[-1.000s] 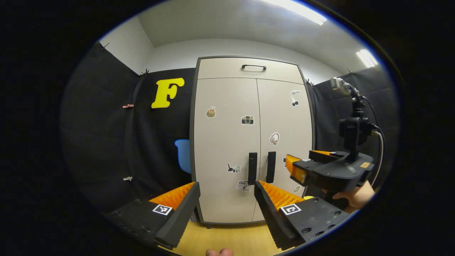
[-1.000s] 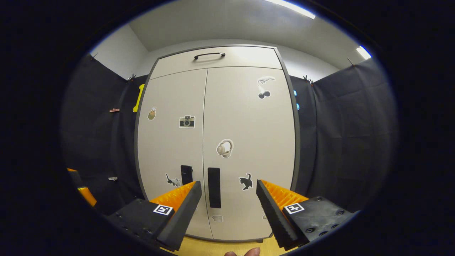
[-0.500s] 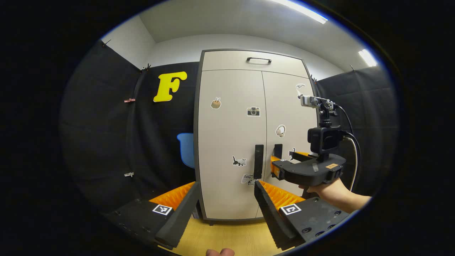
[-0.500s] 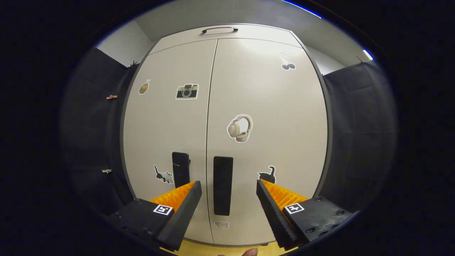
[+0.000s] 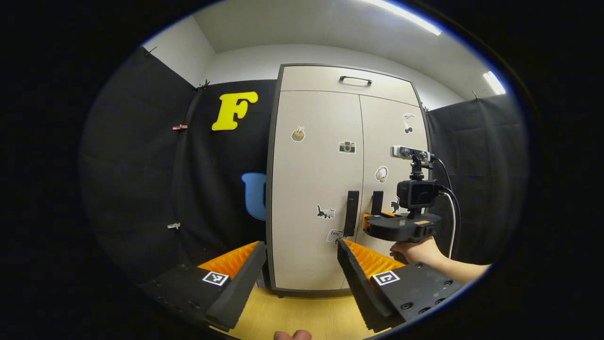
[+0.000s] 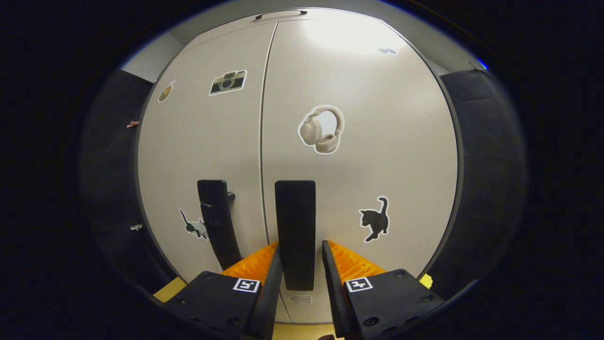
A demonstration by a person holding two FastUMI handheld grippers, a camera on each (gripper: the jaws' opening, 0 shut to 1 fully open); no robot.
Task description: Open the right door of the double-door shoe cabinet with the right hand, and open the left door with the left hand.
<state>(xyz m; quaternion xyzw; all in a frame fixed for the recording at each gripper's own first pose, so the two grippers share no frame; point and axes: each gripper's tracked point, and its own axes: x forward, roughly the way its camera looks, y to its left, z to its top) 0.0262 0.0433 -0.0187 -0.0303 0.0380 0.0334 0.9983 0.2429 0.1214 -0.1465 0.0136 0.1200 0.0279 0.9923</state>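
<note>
My left gripper point(image 5: 297, 264) hangs back from the shoe cabinet point(image 5: 314, 189) with bare wooden floor point(image 5: 302, 314) ahead, its jaws spread wide and empty. Both doors sit flush. The left door handle point(image 5: 351, 213) stands well ahead of it. My right gripper point(image 6: 299, 269) has narrowed around the right door handle point(image 6: 296, 226); I cannot tell whether both fingers press it.
</note>
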